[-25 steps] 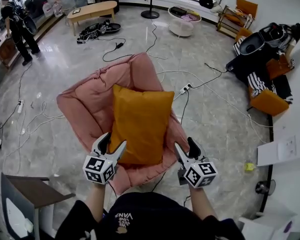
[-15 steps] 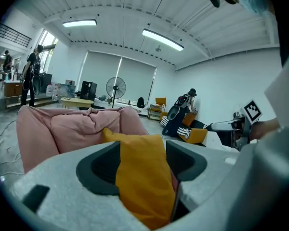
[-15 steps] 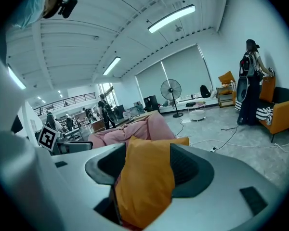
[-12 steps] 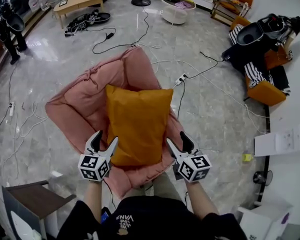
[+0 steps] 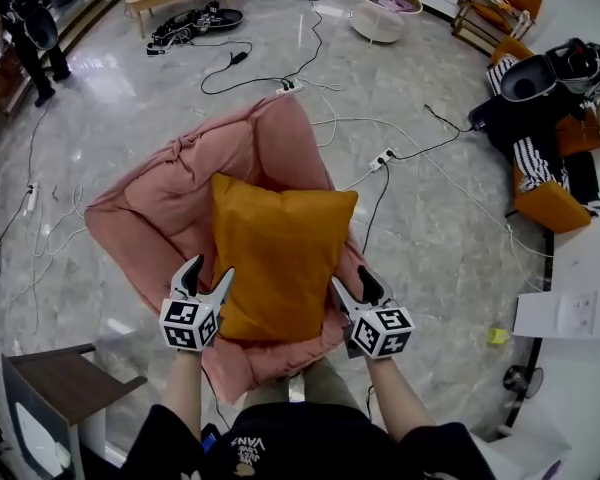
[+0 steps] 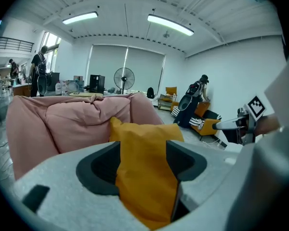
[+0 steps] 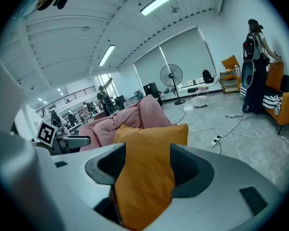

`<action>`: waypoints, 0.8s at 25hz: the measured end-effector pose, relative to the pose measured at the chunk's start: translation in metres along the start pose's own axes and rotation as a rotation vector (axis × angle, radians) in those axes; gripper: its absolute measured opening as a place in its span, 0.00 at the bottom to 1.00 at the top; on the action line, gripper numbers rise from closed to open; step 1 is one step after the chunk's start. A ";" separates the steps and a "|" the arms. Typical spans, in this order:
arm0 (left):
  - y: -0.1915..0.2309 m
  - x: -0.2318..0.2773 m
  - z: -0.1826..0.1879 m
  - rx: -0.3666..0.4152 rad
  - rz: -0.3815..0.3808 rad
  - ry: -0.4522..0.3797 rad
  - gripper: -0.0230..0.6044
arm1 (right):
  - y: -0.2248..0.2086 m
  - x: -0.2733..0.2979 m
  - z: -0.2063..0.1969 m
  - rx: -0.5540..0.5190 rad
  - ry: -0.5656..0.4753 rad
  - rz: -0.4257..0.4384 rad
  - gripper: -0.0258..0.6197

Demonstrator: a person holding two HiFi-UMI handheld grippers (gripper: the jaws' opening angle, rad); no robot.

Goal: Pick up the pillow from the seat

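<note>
An orange pillow [image 5: 280,258] leans upright in a pink cushioned seat [image 5: 170,198]. My left gripper [image 5: 208,273] stands open at the pillow's near left edge. Its inner finger sits against the fabric. My right gripper [image 5: 354,286] stands open at the near right edge. In the left gripper view the pillow [image 6: 144,167] fills the gap of the wide jaws, with the pink seat [image 6: 72,124] behind. In the right gripper view the pillow [image 7: 147,177] likewise shows between the spread jaws. Neither pair of jaws pinches the fabric.
Cables and a power strip [image 5: 385,156] lie on the marble floor around the seat. A dark side table [image 5: 65,383] stands at the near left. Orange chairs [image 5: 550,206] and bags are at the right. A person [image 5: 25,28] stands at the far left.
Both grippers have moved slightly forward and inward to the pillow's near corners. Their jaws stay equally wide. The pillow has not moved on the seat.
</note>
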State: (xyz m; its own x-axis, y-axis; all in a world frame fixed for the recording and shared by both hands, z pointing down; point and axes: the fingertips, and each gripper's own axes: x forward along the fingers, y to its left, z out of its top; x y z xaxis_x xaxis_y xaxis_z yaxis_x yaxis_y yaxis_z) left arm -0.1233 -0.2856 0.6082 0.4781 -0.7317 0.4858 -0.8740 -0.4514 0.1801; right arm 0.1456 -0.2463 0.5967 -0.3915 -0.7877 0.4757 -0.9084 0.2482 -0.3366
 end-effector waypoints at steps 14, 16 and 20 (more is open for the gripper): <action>0.029 0.095 -0.027 -0.119 0.083 0.082 0.52 | -0.079 0.101 -0.023 0.053 0.107 0.034 0.48; 0.036 0.103 -0.032 -0.142 0.090 0.091 0.54 | -0.085 0.112 -0.026 0.067 0.115 0.037 0.49; 0.048 0.117 -0.042 -0.184 0.103 0.103 0.57 | -0.097 0.133 -0.030 0.088 0.135 0.060 0.52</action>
State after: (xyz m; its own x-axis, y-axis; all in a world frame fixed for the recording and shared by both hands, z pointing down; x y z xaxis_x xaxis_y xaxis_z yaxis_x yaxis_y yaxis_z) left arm -0.1127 -0.3716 0.7092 0.3825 -0.7085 0.5931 -0.9233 -0.2693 0.2737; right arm 0.1776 -0.3578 0.7172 -0.4664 -0.6888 0.5550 -0.8685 0.2374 -0.4351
